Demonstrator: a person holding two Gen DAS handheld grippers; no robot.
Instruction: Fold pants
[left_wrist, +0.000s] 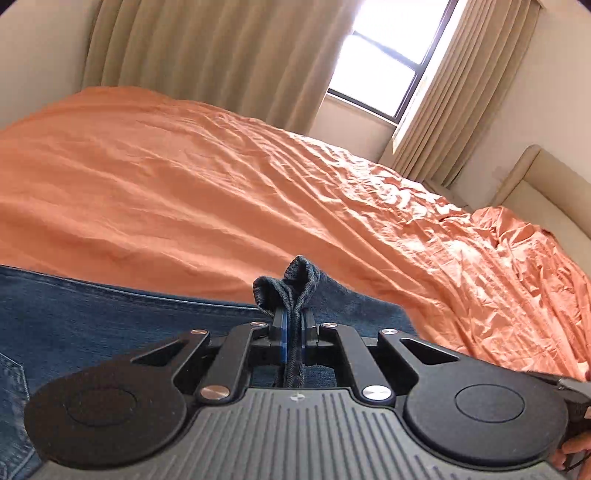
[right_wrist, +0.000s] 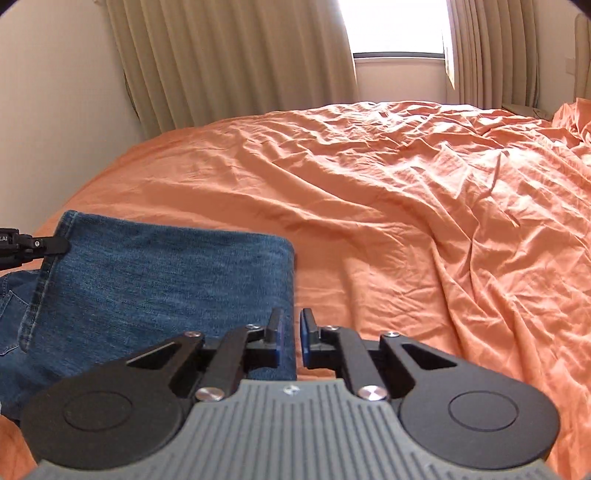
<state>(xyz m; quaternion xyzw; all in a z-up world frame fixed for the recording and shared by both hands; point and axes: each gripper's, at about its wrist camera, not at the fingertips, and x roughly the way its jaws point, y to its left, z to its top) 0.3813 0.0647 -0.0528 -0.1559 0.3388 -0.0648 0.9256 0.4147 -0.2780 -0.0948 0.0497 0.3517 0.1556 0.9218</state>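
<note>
Left gripper (left_wrist: 293, 325) is clamped on a bunched hem of the jeans (right_wrist: 166, 273), which lie folded on the orange bed (right_wrist: 406, 221). Right gripper (right_wrist: 291, 334) has its jaws apart straddling the fold edge, gripping nothing. Risks: the thin pinch slips off the left pads; the right closes on bedsheet too, dragging it; an uneven lift skews the fold.
</note>
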